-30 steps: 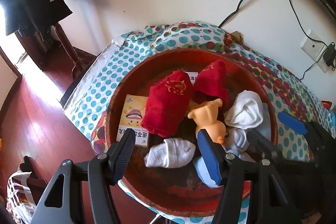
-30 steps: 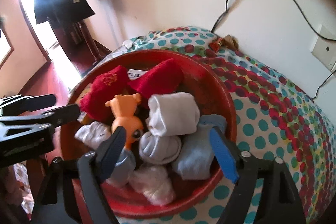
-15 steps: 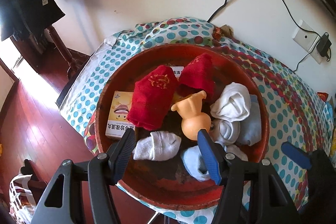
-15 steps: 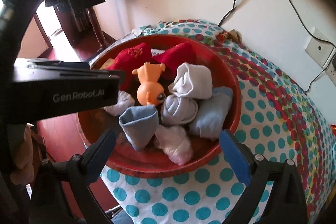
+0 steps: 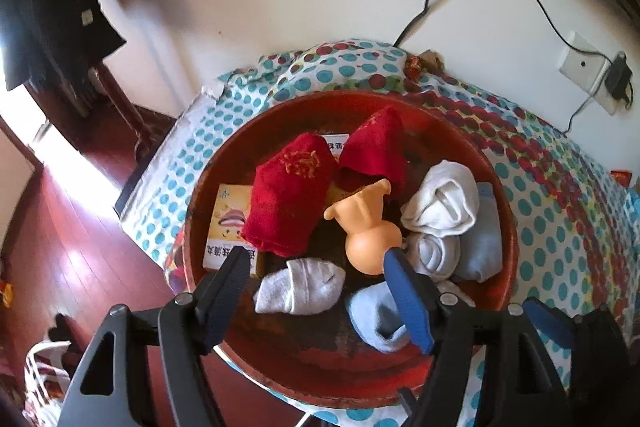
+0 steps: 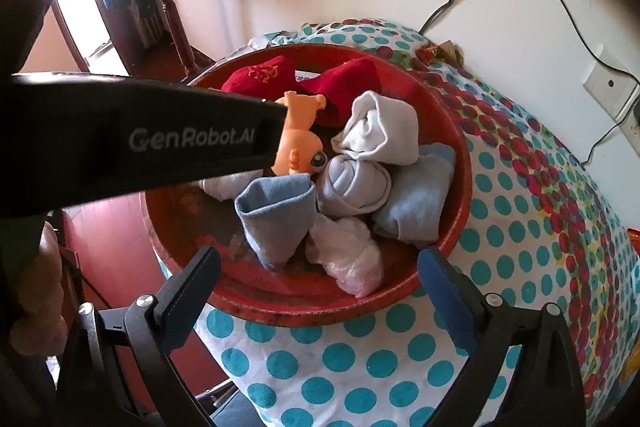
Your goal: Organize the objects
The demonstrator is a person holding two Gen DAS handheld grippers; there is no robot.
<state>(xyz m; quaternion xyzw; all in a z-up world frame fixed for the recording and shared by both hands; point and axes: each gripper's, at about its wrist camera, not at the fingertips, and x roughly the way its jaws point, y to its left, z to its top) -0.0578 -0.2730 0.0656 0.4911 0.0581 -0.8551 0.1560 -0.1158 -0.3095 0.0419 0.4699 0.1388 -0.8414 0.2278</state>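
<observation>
A round red basin (image 5: 404,371) (image 6: 280,301) stands on a dotted tablecloth. In it lie two red socks (image 5: 288,203) (image 6: 260,77), several white, grey and blue rolled socks (image 5: 442,199) (image 6: 380,131), an orange toy animal (image 5: 368,227) (image 6: 298,147) and a printed box (image 5: 226,223). My left gripper (image 5: 316,287) is open and empty above the basin's near side, over a grey sock (image 5: 300,287). My right gripper (image 6: 320,267) is open and empty at the basin's near rim, over a blue sock (image 6: 276,215).
The dotted tablecloth (image 6: 520,227) covers the table, which stands against a white wall with a socket (image 5: 584,71) and cables. The left gripper's black body (image 6: 120,139) crosses the right wrist view at left. Red wooden floor (image 5: 60,247) lies beyond the table's left edge.
Both grippers have drawn back and up from the basin, so more of it shows. The right gripper has opened wider. The objects in the basin have not moved.
</observation>
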